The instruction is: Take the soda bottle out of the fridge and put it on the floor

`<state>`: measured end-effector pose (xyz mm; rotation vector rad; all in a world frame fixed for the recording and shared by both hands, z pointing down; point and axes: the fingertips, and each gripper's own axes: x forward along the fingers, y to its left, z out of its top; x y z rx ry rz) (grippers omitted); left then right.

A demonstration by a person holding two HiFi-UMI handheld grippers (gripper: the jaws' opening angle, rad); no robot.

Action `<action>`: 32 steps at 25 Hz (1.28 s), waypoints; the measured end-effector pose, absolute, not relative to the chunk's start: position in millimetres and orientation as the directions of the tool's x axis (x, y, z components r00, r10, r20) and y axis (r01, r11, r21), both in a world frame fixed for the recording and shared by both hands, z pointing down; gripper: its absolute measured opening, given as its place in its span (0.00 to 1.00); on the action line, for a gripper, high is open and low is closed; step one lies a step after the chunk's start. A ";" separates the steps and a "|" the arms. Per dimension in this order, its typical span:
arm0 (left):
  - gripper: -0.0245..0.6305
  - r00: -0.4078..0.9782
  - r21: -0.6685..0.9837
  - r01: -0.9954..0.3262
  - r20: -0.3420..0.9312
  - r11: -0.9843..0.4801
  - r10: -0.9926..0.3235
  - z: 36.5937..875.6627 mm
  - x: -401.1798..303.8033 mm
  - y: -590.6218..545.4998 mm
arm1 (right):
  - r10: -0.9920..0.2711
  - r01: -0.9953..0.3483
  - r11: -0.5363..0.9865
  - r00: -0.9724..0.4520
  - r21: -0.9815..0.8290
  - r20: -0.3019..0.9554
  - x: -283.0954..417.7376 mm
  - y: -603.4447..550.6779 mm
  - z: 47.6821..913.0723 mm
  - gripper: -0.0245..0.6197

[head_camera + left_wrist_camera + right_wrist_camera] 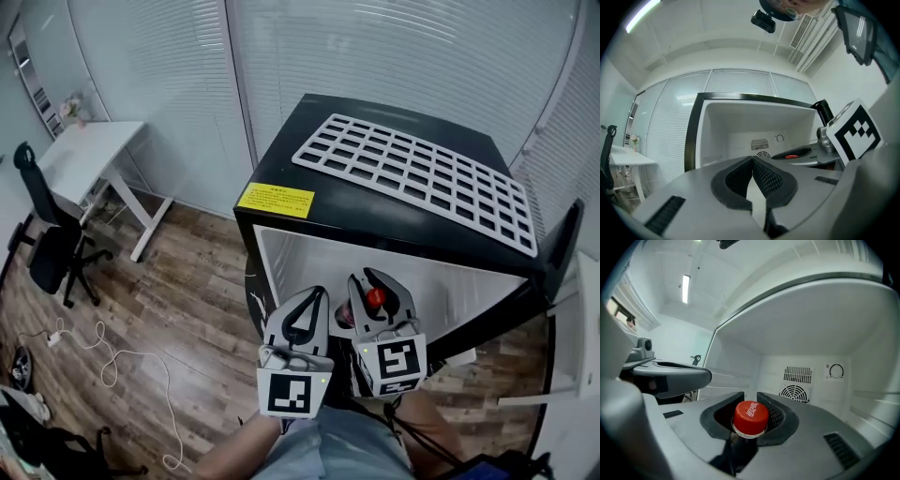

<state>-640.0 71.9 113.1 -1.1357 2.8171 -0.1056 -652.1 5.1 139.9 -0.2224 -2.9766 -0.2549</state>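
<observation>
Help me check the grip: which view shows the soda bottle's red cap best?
The right gripper view: the red cap of the soda bottle sits large and centred between the right gripper's jaws. The head view shows it as a small red spot; the left gripper view shows only a thin red sliver.

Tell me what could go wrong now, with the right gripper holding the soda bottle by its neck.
The right gripper grips the soda bottle only by the neck under its red cap, so the hanging body might swing or slip. The left gripper, shut and empty, sits close alongside and might knock it. The bottle may also clip the fridge's front edge coming out.
</observation>
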 end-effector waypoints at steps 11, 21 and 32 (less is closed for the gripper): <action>0.06 -0.632 -0.124 -0.760 -0.093 0.638 -0.770 96.8 -581.1 97.9 | 0.013 0.033 0.987 -0.991 0.155 0.131 -581.6 24.8 125.1 0.19; 0.06 -0.515 -0.102 -0.848 -0.067 0.520 -0.854 100.6 -517.3 106.7 | -0.092 -0.074 0.988 -0.986 0.133 0.140 -497.6 46.0 129.1 0.19; 0.06 -0.286 -0.098 -0.951 -0.064 0.292 -0.956 103.5 -420.2 29.2 | -0.308 -0.296 0.948 -0.946 0.118 0.103 -373.3 2.6 133.0 0.19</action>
